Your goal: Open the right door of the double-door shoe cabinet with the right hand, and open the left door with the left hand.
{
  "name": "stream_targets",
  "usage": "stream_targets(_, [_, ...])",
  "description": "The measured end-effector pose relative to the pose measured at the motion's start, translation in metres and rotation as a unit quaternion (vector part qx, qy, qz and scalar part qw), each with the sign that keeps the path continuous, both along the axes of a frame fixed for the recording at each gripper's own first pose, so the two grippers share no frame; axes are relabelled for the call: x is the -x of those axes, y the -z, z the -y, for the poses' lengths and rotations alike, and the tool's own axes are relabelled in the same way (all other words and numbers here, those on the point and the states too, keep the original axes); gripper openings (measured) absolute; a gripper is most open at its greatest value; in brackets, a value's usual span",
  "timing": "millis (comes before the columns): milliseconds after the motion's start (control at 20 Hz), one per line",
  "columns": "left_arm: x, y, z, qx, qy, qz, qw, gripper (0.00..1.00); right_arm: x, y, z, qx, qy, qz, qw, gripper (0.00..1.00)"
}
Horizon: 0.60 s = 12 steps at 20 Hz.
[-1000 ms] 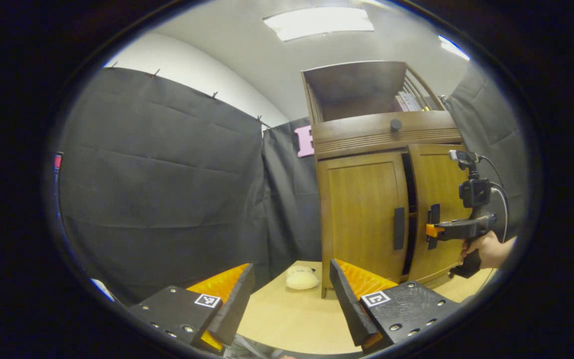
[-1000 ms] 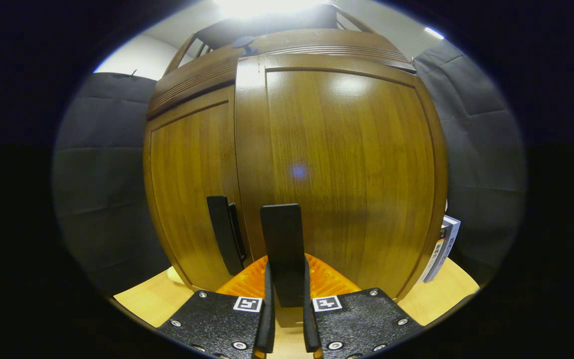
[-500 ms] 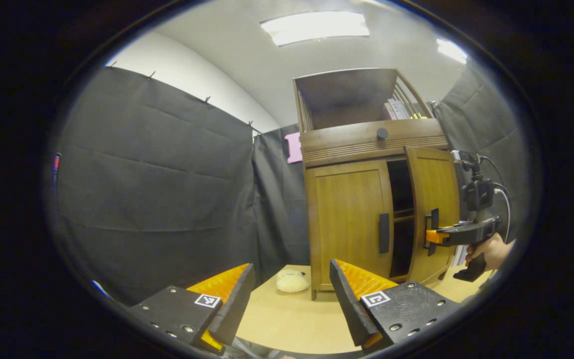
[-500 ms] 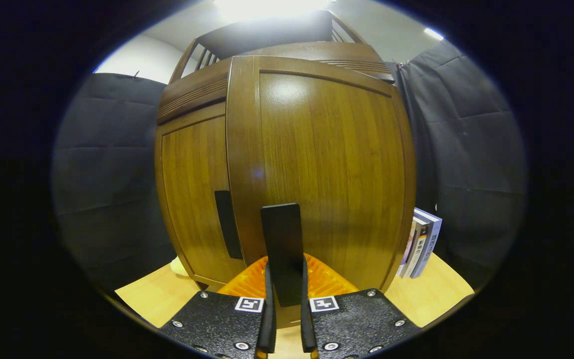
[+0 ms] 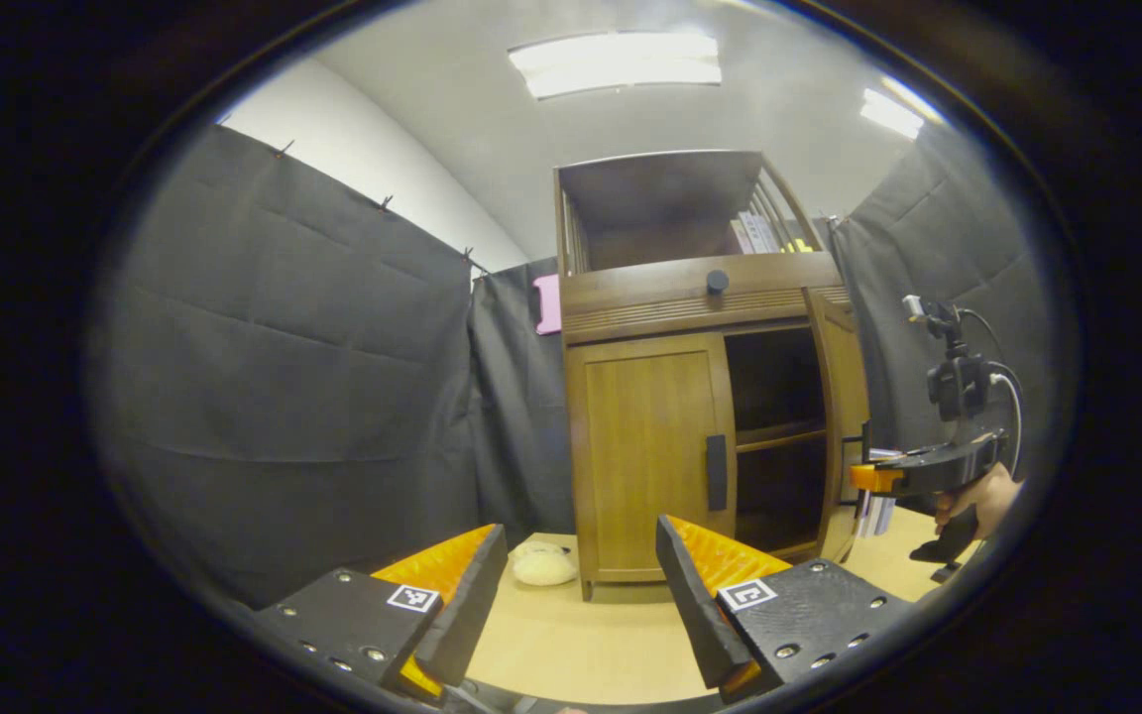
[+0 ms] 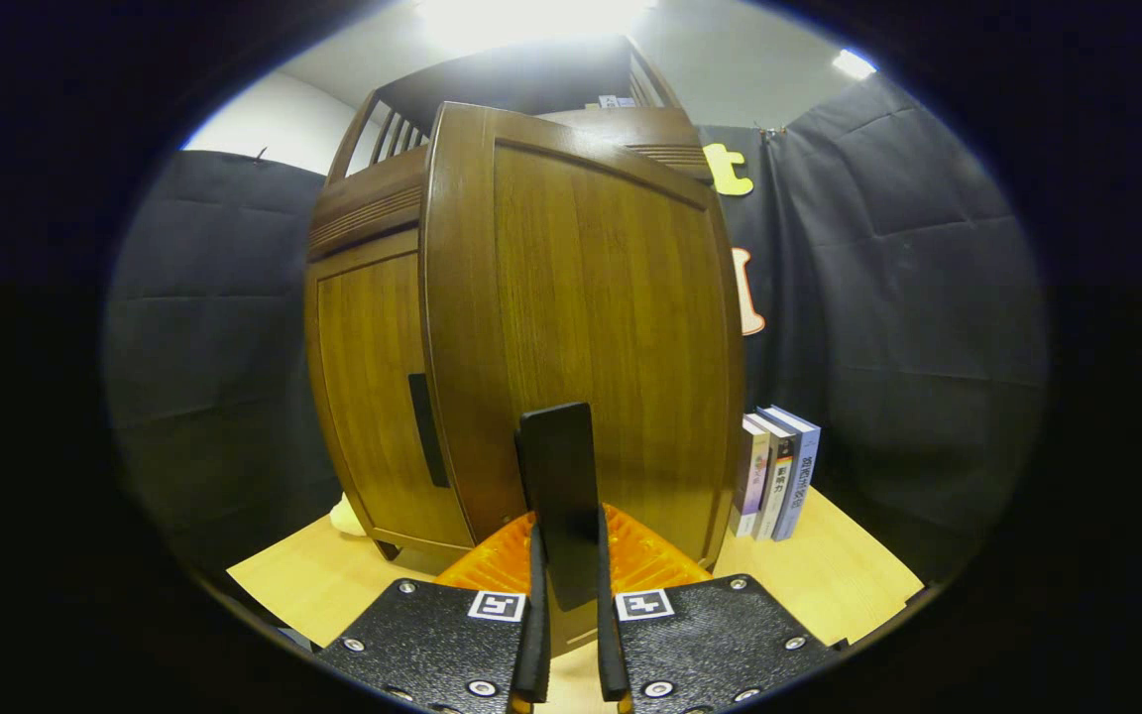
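In the left gripper view the wooden shoe cabinet (image 5: 670, 297) stands on the table. Its left door (image 5: 642, 456) is closed, with a dark handle (image 5: 717, 472). The right door (image 5: 841, 416) is swung far out, baring dark shelves. A hand (image 5: 979, 499) holds my right gripper (image 5: 866, 478) at that door's handle. My left gripper (image 5: 579, 540) hangs open in front of the cabinet, well short of it. In the right gripper view my right gripper (image 6: 567, 595) is shut on the right door's dark handle (image 6: 559, 486); the right door (image 6: 591, 307) stands ahead and the left door (image 6: 368, 387) behind it.
Several books (image 6: 777, 471) stand upright on the light wooden table (image 6: 849, 585) to the right of the cabinet. A pale soft lump (image 5: 543, 565) lies by the cabinet's left foot. A drawer with a round knob (image 5: 717, 282) sits above the doors. Black cloth walls surround the booth.
The right door has swung from slightly ajar to wide open, pulled by my right gripper. My left gripper has backed away; the cabinet looks smaller and more central.
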<state>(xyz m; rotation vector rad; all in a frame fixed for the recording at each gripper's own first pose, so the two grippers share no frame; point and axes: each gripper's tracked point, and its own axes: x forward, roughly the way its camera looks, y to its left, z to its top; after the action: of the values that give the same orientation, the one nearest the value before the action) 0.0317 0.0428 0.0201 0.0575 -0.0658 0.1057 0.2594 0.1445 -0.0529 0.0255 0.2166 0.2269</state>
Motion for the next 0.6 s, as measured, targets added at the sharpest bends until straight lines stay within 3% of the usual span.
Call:
stream_targets(100, [-0.002, 0.002, 0.002, 0.002, 0.009, 0.002, 1.000, 0.86, 0.005, -0.001, 0.012, -0.001, 0.009, 0.000, 1.000, 0.19])
stream_targets(600, [-0.007, 0.006, 0.008, 0.020, 0.039, 0.006, 0.999, 0.86, 0.025, -0.005, 0.068, 0.007, 0.055, -0.003, 0.998, 0.18])
